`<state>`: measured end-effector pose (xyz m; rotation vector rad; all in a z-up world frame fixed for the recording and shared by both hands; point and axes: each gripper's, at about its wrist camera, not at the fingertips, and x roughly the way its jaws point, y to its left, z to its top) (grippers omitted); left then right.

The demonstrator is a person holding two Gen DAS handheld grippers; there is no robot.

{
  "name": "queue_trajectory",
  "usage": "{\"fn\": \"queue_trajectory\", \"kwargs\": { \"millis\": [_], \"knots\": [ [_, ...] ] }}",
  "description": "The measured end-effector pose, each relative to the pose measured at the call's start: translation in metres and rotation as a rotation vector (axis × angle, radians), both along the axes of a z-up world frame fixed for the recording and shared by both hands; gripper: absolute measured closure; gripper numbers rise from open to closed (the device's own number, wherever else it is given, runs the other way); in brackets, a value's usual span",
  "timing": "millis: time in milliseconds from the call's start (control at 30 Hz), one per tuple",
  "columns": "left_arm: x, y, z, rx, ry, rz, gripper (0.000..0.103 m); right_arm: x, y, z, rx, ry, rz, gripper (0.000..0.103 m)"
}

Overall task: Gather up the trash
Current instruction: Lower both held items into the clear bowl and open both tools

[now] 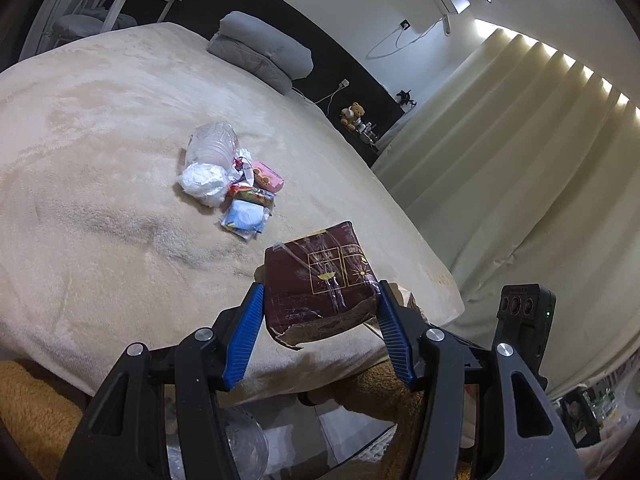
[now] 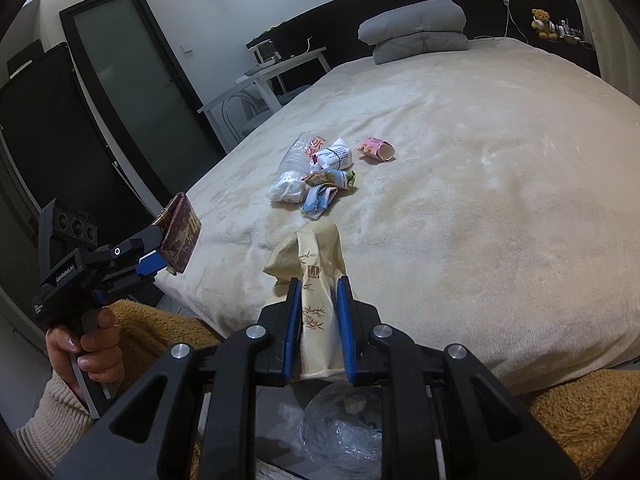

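My left gripper (image 1: 320, 292) is shut on a torn dark red box (image 1: 320, 280) and holds it above the near edge of the bed; it also shows in the right wrist view (image 2: 180, 236). My right gripper (image 2: 318, 284) is shut on a crumpled cream paper bag (image 2: 312, 264) with a bamboo print. A pile of trash lies mid-bed: a crushed clear bottle (image 1: 212, 144), a white plastic wad (image 1: 202, 180), a pink carton (image 1: 268, 176), and colourful wrappers (image 1: 246, 216). The pile also shows in the right wrist view (image 2: 316, 176).
The beige bed (image 2: 480, 200) fills both views. Grey folded bedding (image 2: 416, 28) sits at the head. A clear-lined bin (image 2: 340, 428) is below my grippers. Curtains (image 1: 520, 160) hang on the right; a white table (image 2: 272, 76) and dark door (image 2: 132, 80) stand on the left.
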<state>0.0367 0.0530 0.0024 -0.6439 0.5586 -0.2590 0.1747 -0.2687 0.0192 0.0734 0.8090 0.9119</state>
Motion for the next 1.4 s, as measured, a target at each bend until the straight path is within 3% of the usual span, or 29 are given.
{"fn": "queue_trajectory", "kwargs": {
  "millis": [400,900,1267,1400],
  "knots": [
    [-0.015,-0.033,-0.037,0.008,0.097,-0.054,0.049,-0.022,0.000,-0.031,-0.074,0.054,0.042,0.083],
    [-0.017,-0.066,-0.088,0.107,0.321,-0.109,0.048,-0.028,0.016,-0.087,-0.257,0.210,0.097,0.083],
    [-0.002,-0.075,-0.121,0.175,0.501,-0.134,0.048,-0.018,0.032,-0.122,-0.401,0.316,0.074,0.083],
    [0.003,-0.079,-0.132,0.199,0.564,-0.144,0.048,-0.011,0.034,-0.141,-0.431,0.410,0.068,0.083]
  ]
}}
